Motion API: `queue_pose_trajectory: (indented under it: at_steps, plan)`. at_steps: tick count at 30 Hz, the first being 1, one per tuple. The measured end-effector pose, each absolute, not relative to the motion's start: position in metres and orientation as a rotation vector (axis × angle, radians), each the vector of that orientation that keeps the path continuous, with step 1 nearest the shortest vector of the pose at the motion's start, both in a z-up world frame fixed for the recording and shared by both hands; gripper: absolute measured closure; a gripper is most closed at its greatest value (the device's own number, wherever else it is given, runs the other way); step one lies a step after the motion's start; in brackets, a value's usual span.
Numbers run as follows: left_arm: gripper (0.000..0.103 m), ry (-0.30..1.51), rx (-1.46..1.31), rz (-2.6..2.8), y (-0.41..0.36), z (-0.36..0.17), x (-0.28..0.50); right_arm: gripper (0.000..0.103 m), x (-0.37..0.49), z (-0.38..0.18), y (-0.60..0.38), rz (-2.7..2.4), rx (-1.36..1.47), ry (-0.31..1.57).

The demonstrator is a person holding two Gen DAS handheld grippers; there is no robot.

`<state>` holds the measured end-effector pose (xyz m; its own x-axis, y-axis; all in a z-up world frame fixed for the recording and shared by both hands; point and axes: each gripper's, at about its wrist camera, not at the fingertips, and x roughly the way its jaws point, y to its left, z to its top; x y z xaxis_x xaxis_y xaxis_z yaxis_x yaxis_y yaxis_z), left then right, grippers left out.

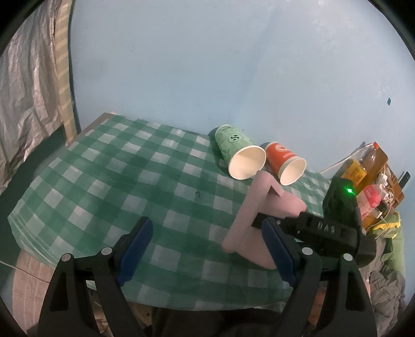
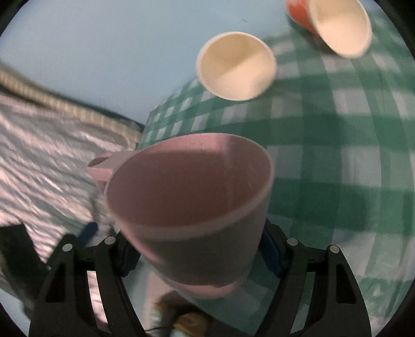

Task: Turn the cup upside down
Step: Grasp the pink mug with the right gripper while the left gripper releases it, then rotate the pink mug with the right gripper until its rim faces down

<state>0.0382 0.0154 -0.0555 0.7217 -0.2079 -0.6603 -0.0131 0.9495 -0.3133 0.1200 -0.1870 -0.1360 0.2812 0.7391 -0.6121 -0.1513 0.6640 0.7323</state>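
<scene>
Left wrist view: the left gripper (image 1: 207, 248) has wide, empty jaws; the pink cup (image 1: 249, 215) hangs tilted over the counter (image 1: 103, 181) at three o'clock. Right wrist view: the right gripper (image 2: 199, 256) clamps the cup's body. Better to finish the rotation slowly and land the rim flat.

Pink cup (image 2: 189, 215) motion-blurred; orange paper cup (image 2: 334, 23) cut by top edge.

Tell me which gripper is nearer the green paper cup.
Right. The right gripper, shut on the pink cup, sits just in front of the green paper cup. The left gripper hangs back at the table's near edge, open.
</scene>
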Motion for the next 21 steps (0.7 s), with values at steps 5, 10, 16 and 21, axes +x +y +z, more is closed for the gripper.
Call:
queue_pose_trajectory:
  at_steps: [5, 10, 16, 21]
  plan:
    - [0.016, 0.769, -0.3, -0.118, 0.011, -0.058, 0.043, 0.027, 0.124, -0.15, -0.201, 0.612, 0.764, 1.191]
    - [0.016, 0.775, -0.297, -0.124, 0.007, -0.06, 0.045, 0.025, 0.126, -0.145, -0.197, 0.577, 0.756, 1.224]
    - [0.016, 0.77, -0.295, -0.121, 0.007, -0.06, 0.046, 0.018, 0.131, -0.14, -0.192, 0.554, 0.744, 1.239]
    - [0.015, 0.756, -0.294, -0.108, 0.009, -0.059, 0.046, 0.017, 0.13, -0.125, -0.2, 0.54, 0.611, 1.251]
